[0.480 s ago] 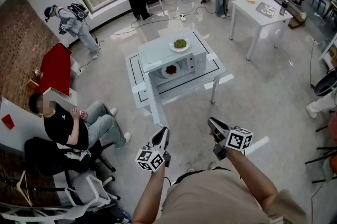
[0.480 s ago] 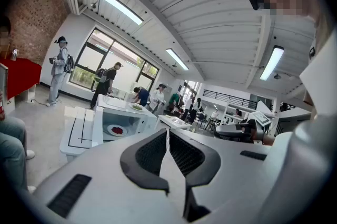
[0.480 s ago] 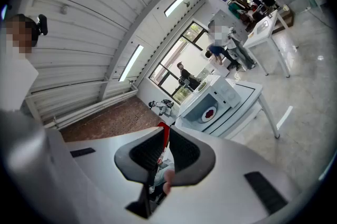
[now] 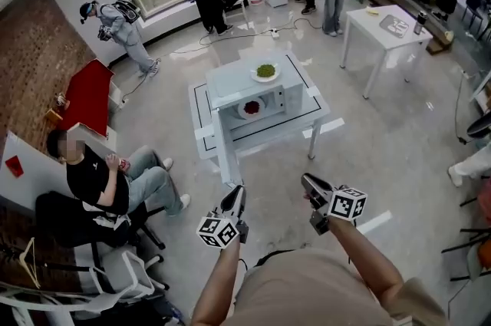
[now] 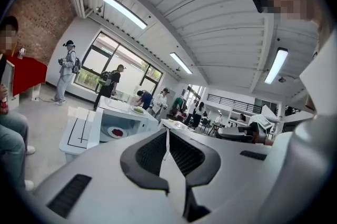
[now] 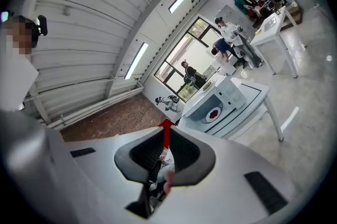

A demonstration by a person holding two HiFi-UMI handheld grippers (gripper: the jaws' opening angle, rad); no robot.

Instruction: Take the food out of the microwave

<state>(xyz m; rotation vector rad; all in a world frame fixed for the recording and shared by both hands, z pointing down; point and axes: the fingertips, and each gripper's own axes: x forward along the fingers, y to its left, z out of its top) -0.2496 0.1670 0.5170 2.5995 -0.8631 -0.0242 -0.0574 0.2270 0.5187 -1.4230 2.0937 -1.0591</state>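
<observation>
A white microwave (image 4: 265, 96) stands on a low white table (image 4: 316, 111) a few steps ahead, its door (image 4: 222, 142) swung open to the left. Inside lies a plate of red food (image 4: 251, 108), which also shows in the gripper views (image 5: 117, 133) (image 6: 213, 113). A plate of green food (image 4: 265, 72) rests on top of the microwave. My left gripper (image 4: 236, 194) (image 5: 167, 133) and right gripper (image 4: 308, 181) (image 6: 165, 130) are held level in front of my body, far short of the table. Both have their jaws together with only a slit showing, and nothing is between them.
A person in black sits on a chair (image 4: 92, 182) at the left, near a red table (image 4: 86, 96). A white table (image 4: 387, 21) stands at the right. Several people stand along the windows at the back. Bare shiny floor lies between me and the microwave table.
The room has slid slightly down and right in the head view. Both grippers hold the same place in front of me, jaws unchanged.
</observation>
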